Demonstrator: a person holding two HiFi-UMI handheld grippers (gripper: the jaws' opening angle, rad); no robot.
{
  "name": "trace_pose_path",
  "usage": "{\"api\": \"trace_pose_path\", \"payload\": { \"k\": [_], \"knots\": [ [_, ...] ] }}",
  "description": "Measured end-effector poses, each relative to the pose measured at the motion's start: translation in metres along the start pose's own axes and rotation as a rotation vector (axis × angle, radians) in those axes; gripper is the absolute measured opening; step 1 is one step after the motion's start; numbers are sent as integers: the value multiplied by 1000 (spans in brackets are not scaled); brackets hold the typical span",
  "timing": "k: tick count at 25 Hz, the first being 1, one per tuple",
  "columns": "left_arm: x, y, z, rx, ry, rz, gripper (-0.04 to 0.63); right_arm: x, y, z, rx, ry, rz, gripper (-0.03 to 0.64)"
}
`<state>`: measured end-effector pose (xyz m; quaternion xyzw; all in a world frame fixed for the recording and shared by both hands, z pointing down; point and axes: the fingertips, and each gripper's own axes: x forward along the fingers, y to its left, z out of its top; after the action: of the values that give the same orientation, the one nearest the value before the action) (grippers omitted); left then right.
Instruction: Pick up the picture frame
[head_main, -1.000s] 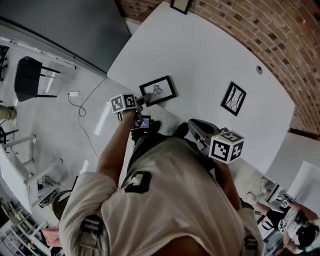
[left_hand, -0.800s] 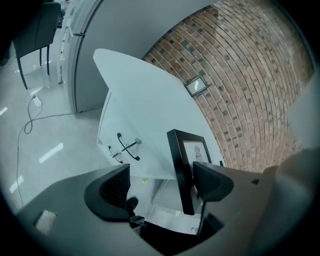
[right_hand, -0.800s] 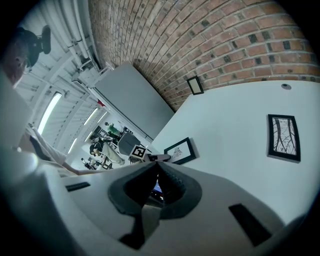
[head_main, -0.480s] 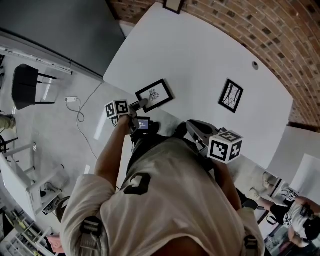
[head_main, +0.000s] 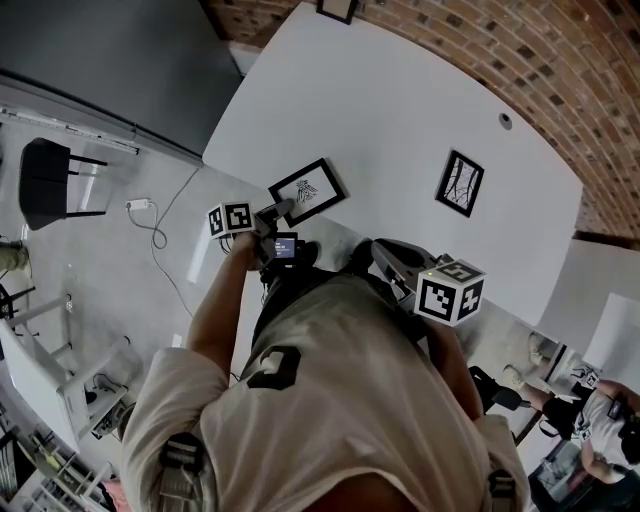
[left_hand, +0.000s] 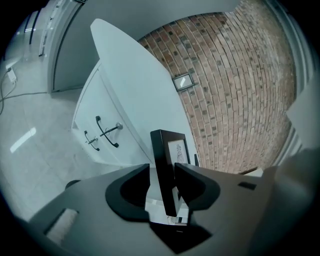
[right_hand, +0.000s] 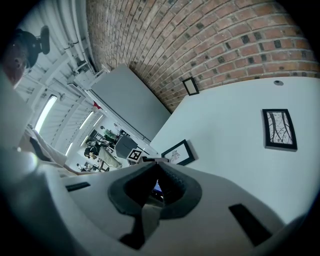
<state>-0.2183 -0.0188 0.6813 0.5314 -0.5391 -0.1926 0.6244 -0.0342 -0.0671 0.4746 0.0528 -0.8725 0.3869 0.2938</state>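
Left gripper (head_main: 283, 207) jaws have just been closing, now clamped on the near edge of the picture frame (head_main: 308, 187) (dark border, small drawing inside), which sits at the near edge of the white table (head_main: 400, 110). Right gripper (head_main: 380, 250) hangs beside it, close to the person's chest, jaws together, nothing between them. Farther out on the tabletop lies a second frame (head_main: 459, 184), well apart. Brick wall (head_main: 520, 50) beyond.
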Motion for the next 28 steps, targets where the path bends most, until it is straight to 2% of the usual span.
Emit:
{"api": "trace_pose_path", "payload": {
  "k": [11, 18, 28],
  "knots": [
    [-11, 2, -7, -5, 62, -70, 98, 12, 19, -13, 26, -25, -35, 6],
    [-11, 0, -5, -81, 64, -140, 75, 18, 31, -24, 47, -51, -65, 6],
    [-13, -1, 2, -100, 79, -176, 69, 17, 42, -31, 59, -93, -135, 6]
  ]
}}
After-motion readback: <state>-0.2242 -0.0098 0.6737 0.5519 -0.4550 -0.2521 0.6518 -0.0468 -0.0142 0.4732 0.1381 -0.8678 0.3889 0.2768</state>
